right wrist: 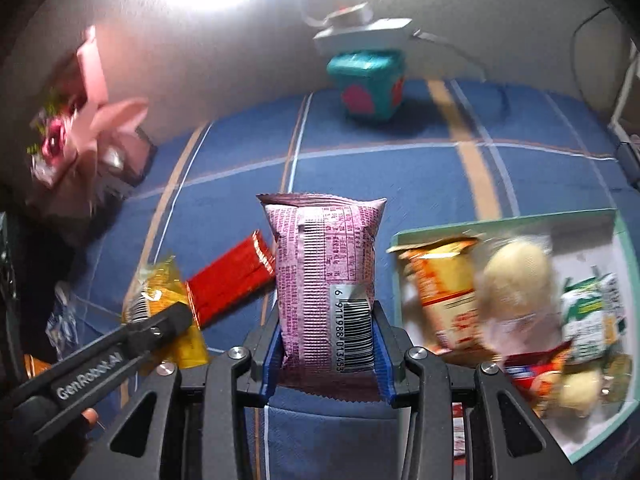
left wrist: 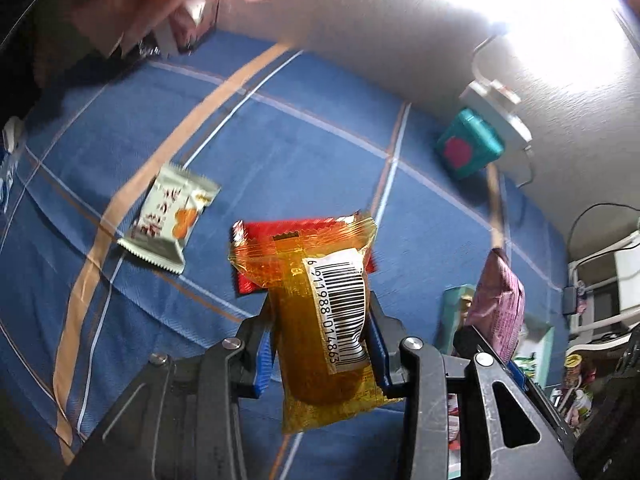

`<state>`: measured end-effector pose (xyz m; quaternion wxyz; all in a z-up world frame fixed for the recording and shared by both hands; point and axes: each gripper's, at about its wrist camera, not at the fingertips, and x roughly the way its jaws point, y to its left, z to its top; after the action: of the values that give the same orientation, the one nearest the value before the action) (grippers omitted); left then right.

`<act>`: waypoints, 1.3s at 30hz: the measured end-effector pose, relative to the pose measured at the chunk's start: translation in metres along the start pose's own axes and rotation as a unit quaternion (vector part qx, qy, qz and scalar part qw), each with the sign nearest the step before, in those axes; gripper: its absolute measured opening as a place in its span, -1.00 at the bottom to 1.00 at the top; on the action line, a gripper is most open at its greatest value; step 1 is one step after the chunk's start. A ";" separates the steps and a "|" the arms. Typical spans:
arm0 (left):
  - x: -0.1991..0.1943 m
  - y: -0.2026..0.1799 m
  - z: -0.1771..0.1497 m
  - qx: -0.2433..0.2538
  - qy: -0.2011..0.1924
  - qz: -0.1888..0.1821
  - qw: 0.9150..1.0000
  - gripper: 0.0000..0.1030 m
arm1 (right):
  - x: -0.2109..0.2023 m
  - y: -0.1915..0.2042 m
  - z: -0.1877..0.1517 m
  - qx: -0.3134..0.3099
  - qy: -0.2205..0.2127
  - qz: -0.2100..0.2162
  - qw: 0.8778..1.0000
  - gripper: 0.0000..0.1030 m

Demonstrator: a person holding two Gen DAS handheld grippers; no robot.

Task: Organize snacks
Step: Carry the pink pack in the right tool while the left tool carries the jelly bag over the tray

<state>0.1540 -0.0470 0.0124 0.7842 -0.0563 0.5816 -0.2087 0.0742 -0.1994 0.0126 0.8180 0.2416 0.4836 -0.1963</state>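
Snacks are sitting in both grippers: the left gripper is clamping an orange packet at the center of its frame, above a red packet lying on the blue checked cloth. The right gripper is pinching a pink packet at center frame, while a teal-rimmed tray of snacks is filling the lower right.

Blue plaid bedsheet bears red packet, teal box, tray.
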 end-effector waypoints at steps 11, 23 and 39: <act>-0.013 -0.056 -0.016 0.044 -0.012 -0.033 0.998 -0.20 | -0.041 -0.078 0.004 0.072 -0.004 -0.037 0.997 -0.20; 0.009 -0.161 -0.070 0.163 0.024 -0.073 0.984 -0.20 | -0.092 -0.209 -0.002 0.170 -0.036 -0.091 0.981 -0.20; 0.049 -0.210 -0.100 0.211 0.044 -0.069 0.974 -0.19 | -0.071 -0.243 -0.014 0.176 -0.004 -0.083 0.981 -0.20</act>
<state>0.0173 -0.2410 0.0064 0.7358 0.0797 0.5532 -0.3825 -0.1031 -0.3806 0.0200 0.7458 0.3400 0.4564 -0.3462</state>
